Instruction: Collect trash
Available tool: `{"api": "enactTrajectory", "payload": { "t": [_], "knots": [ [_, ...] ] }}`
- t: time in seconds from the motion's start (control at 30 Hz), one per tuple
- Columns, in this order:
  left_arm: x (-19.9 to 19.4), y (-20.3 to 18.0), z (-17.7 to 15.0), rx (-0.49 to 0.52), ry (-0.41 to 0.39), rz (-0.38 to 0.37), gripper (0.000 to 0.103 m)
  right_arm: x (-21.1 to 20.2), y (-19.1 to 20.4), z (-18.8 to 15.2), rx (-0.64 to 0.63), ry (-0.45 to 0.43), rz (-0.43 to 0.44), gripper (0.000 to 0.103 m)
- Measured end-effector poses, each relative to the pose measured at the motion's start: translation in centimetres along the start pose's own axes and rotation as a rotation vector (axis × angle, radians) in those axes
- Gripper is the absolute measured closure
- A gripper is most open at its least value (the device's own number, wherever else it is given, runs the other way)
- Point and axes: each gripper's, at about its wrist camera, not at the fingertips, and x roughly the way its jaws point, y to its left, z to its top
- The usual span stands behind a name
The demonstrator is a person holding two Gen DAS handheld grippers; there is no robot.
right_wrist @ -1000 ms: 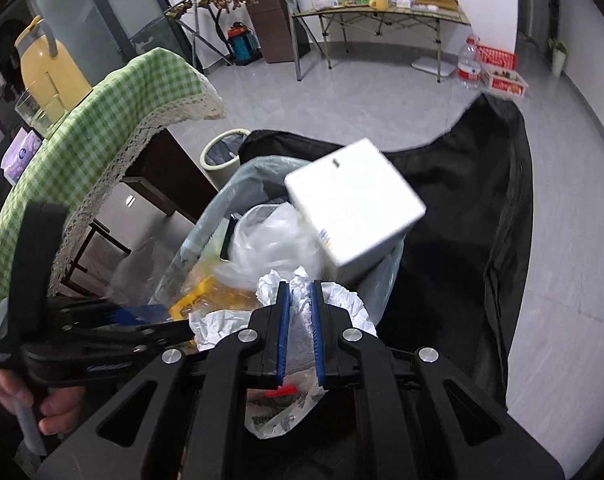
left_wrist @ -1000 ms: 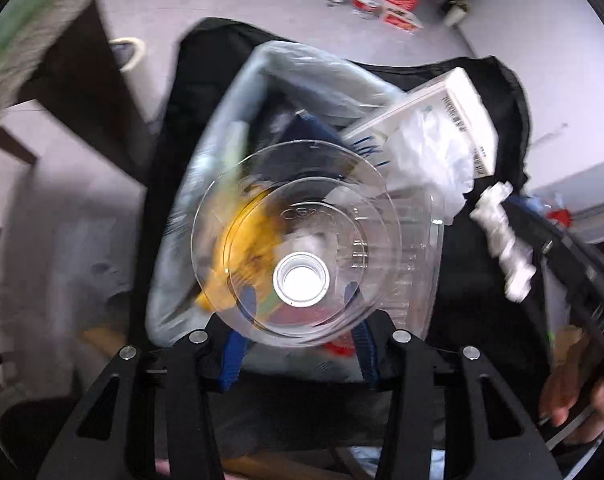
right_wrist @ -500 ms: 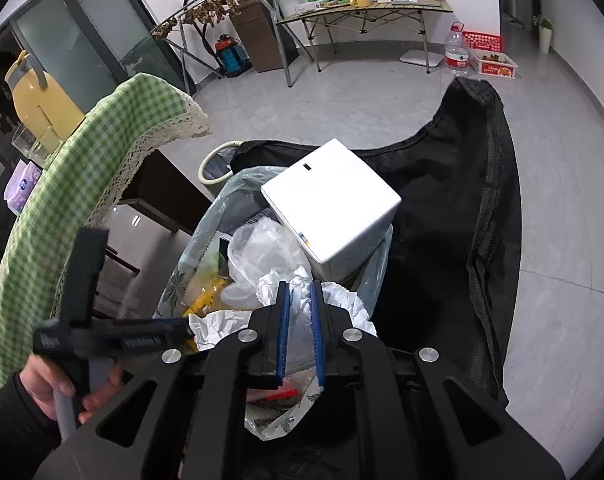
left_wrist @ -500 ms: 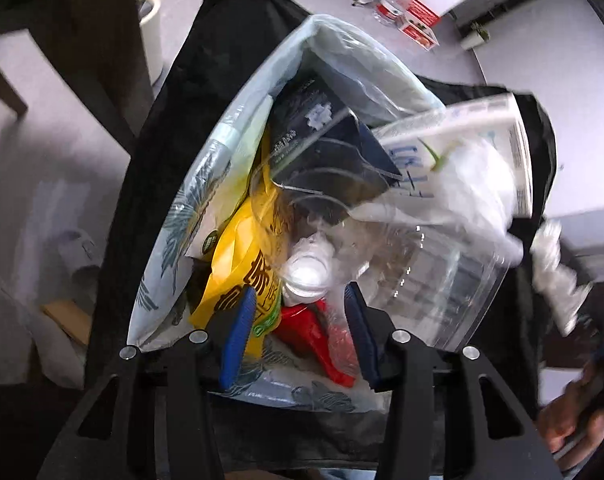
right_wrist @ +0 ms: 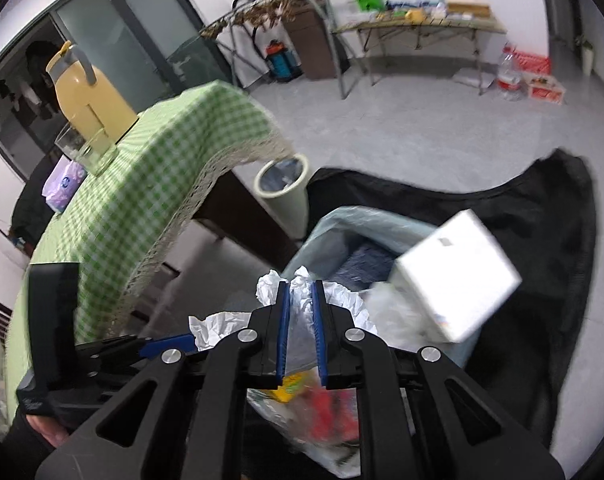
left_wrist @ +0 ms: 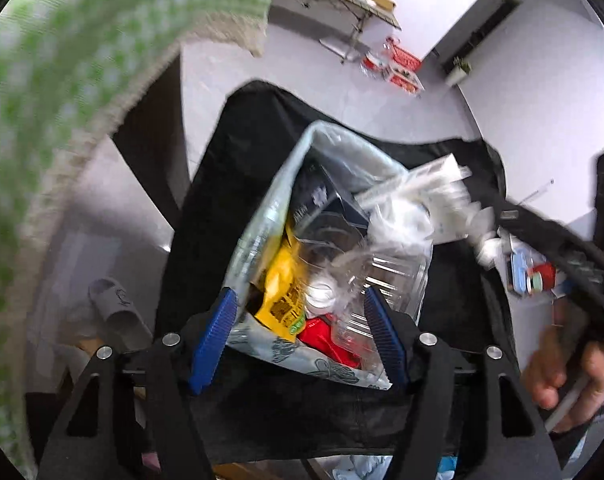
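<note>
Our left gripper (left_wrist: 302, 316) is opening, empty, above the trash bag (left_wrist: 261, 216); only our right gripper (right_wrist: 300, 320), also opening, shows crumpled paper (right_wrist: 302, 312) between its pads.

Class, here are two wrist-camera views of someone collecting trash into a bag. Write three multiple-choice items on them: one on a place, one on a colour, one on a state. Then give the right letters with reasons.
1. Where does the yellow jug stand?
A. on the checked tablecloth
B. on the floor
C. inside the trash bag

2. What colour is the box on top of the trash?
A. red
B. white
C. green

3. What lies between the right gripper jaws?
A. nothing
B. a glass
C. crumpled white paper

Answers:
1 A: the jug sits on the green-and-white cloth.
2 B: the box's faces are white.
3 C: paper shows between the opening jaws.
</note>
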Motion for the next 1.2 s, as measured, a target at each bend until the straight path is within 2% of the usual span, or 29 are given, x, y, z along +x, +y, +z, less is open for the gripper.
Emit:
{"api": "enactTrajectory", "payload": {
  "t": [0.07,0.13,0.17,0.2,0.27,0.43,0.77,0.87,0.93,1.07,1.2],
  "knots": [
    [-0.8,0.5,-0.4,-0.006,-0.017,0.011,0.04,2.1,-0.1,0.1,0.007,0.05,-0.039,0.084],
    [-1.8,0.8,-0.6,-0.003,-0.031,0.02,0.04,3.4,-0.3,0.1,0.022,0.083,-0.098,0.07],
    [-2.1,0.9,-0.5,0.001,-0.033,0.025,0.039,3.5,-0.4,0.2,0.036,0.084,-0.093,0.065],
    [-2.6,1.1,-0.7,0.011,-0.039,0.033,0.039,3.3,-0.4,0.2,0.05,0.078,-0.069,0.054],
    [-3.3,1.3,-0.8,0.016,-0.054,0.047,0.039,2.6,-0.2,0.3,0.062,0.047,-0.06,0.047],
    [-4.4,2.2,-0.7,-0.018,-0.078,0.043,0.038,0.3,0.7,1.2,0.048,-0.015,-0.085,0.047],
    [-8.5,1.5,0.1,0.002,-0.159,0.07,0.038,-3.6,3.5,2.8,-0.089,-0.097,-0.204,0.047],
    [-11.4,1.6,0.5,0.005,-0.229,0.09,0.038,-4.6,4.9,3.3,-0.125,-0.129,-0.218,0.046],
    [-13.9,1.9,0.7,0.014,-0.29,0.115,0.034,-5.4,6.2,3.7,-0.157,-0.152,-0.221,0.043],
    [-19.9,4.2,0.4,-0.027,-0.427,0.176,0.033,-6.7,9.5,4.3,-0.216,-0.204,-0.201,0.041],
    [-25.0,6.2,-0.6,-0.077,-0.548,0.214,0.024,-7.7,13.1,4.6,-0.273,-0.26,-0.174,0.035]
  ]
}}
